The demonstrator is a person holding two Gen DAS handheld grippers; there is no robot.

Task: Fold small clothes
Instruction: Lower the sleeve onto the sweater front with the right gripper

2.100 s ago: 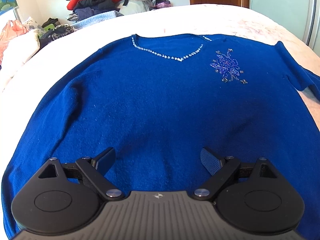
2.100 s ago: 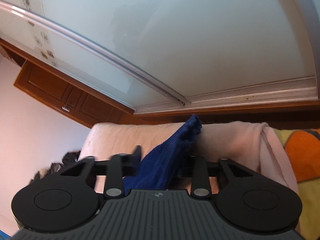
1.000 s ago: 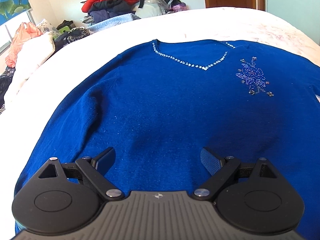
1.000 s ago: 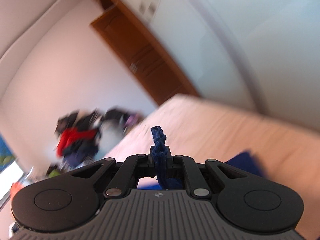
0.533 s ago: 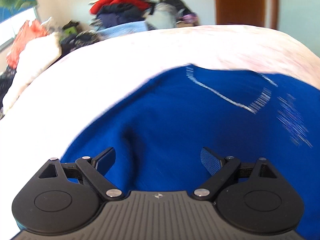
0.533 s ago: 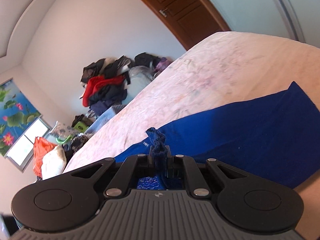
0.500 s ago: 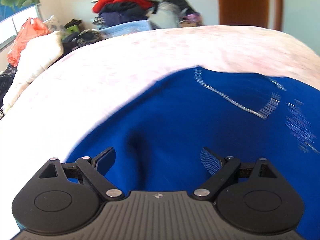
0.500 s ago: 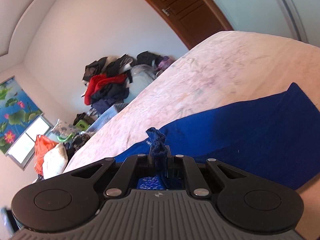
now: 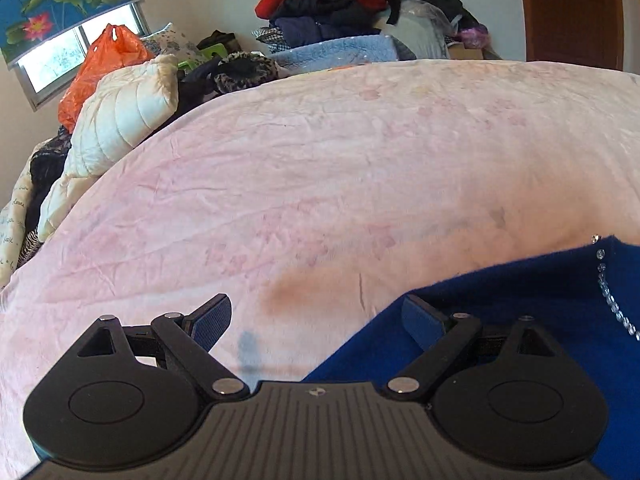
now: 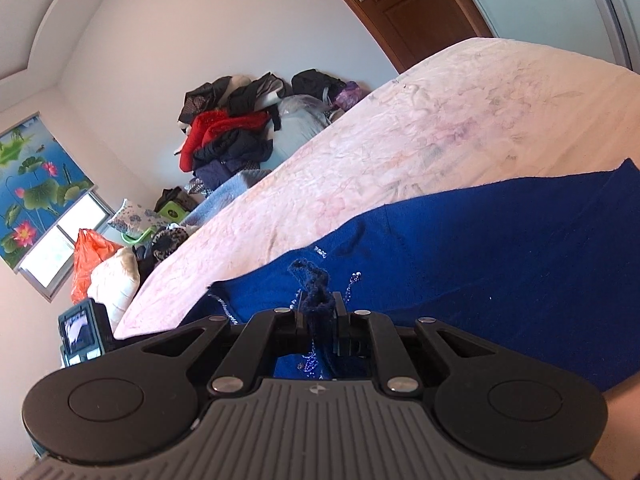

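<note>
Left gripper (image 9: 316, 320) in left wrist view: jaws spread wide, nothing between them, hanging over the pink bedspread (image 9: 320, 168). Its right finger sits over the edge of the blue sweater (image 9: 520, 292); contact can't be judged. Sweater fills the lower right corner only, its edge running diagonally up toward the right, beaded neckline trim (image 9: 612, 300) at the far right. Clothes pile (image 9: 340, 4), white quilted pillow (image 9: 120, 116) and orange bag (image 9: 100, 64) lie beyond the bed.

Right wrist view: right gripper (image 10: 318, 320) clamped tight on a bunched blue fold of the sweater (image 10: 500, 248), tuft poking up above the fingers. Sweater lies across the bed, long axis left-low to right-high, the end at upper right. Small screen device (image 10: 82, 330) at left.
</note>
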